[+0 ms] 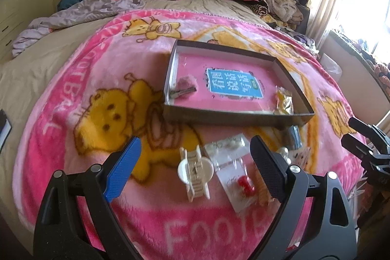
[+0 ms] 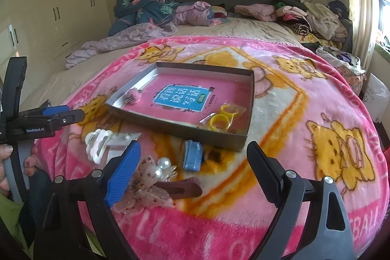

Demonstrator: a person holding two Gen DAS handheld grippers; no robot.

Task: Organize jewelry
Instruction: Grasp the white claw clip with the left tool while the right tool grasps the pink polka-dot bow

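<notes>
Black, wide-spread and empty, the left claw (image 1: 196, 172) hovers over a white plastic hair clip (image 1: 195, 173) on the pink fleece cartoon blanket (image 1: 61, 113). Equally spread, the right claw (image 2: 193, 173) hangs above a beige pearl-trimmed bow clip (image 2: 146, 184). Farther back lies a shallow cardboard box lid (image 2: 175, 129) holding bagged yellow rings (image 2: 223, 118).

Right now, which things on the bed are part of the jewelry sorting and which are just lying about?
Part of the job:
- shallow box, with a bagged yellow ring and a pink hair clip inside
- white claw clip
- clear bag of earrings
- pearl bow clip
- blue pouch

Lying about:
- heaped clothes
- floral quilt
</notes>
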